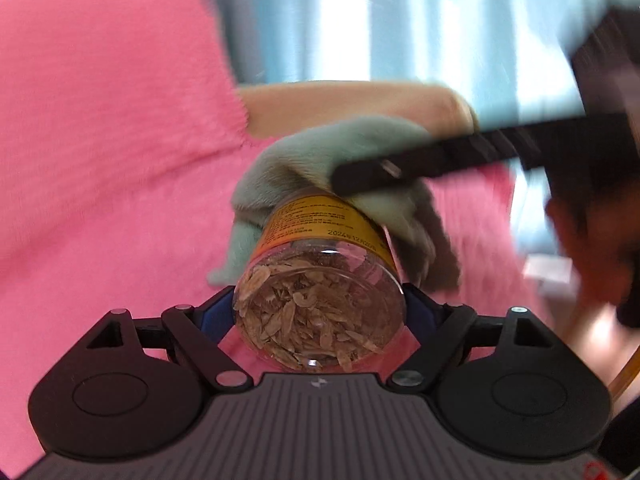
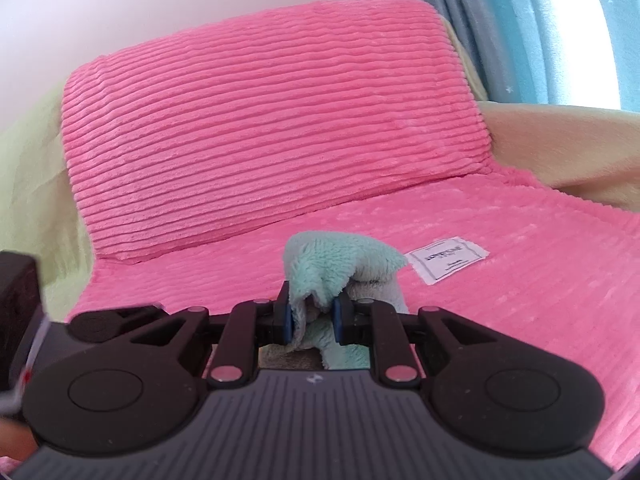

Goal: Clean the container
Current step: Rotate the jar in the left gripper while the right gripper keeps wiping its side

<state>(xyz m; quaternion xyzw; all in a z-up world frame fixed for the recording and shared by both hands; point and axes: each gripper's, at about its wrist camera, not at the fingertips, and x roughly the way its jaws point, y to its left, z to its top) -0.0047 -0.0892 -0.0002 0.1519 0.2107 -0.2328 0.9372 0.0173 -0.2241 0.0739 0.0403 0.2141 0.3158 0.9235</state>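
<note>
In the left wrist view, the left gripper point(image 1: 320, 312) has its jaws clamped on the clear base end of a jar point(image 1: 320, 280) of dried flakes. The jar's long axis runs straight away from the camera, rising a little, with its yellow label facing up. A pale green cloth point(image 1: 320, 160) is draped over the far end, touching the jar, and the right gripper's dark finger point(image 1: 420, 160) presses across it from the right. A pink sofa point(image 1: 100, 140) fills the background.

In the right wrist view, the right gripper point(image 2: 310, 316) has its jaws closed on a bunch of the cloth point(image 2: 336, 264). The jar is hidden here. Beyond lie the pink sofa cushion point(image 2: 260, 120) and a white tag point(image 2: 448, 262), with open room all round.
</note>
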